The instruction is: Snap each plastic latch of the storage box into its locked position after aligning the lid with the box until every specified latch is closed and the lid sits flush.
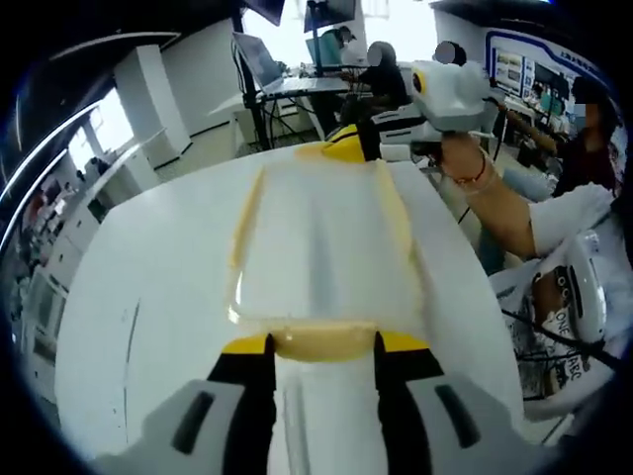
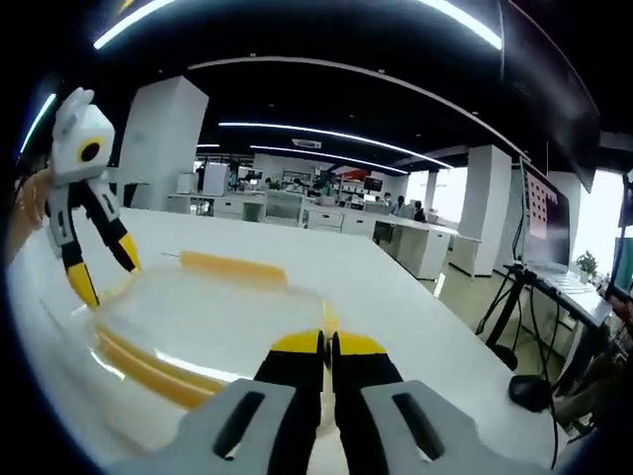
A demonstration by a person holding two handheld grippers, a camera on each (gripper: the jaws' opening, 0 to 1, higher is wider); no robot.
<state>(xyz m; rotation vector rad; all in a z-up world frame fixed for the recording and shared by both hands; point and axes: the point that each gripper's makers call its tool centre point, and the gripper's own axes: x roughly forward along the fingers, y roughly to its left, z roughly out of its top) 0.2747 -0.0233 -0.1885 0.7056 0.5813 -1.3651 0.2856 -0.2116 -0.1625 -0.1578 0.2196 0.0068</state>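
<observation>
The storage box sits on the white table, clear lid on top and looking level, though flushness cannot be confirmed.

Left gripper: in the left gripper view its jaws rise at 6 o'clock, spread apart, straddling the yellow latch at the near short end. Whether the pads press on it cannot be told. The latch appears folded against the box wall, but its lock is unconfirmed.

Right gripper: in the right gripper view its jaws rise at 6 o'clock, nearly together with only a sliver between them, tips at the opposite end of the box, holding nothing I can see. The latch there is hidden behind the tips.

The long-side latch at 11 o'clock lies flat.

Judgement: lid placed; end latches being pressed; closure of both ends needs checking.
</observation>
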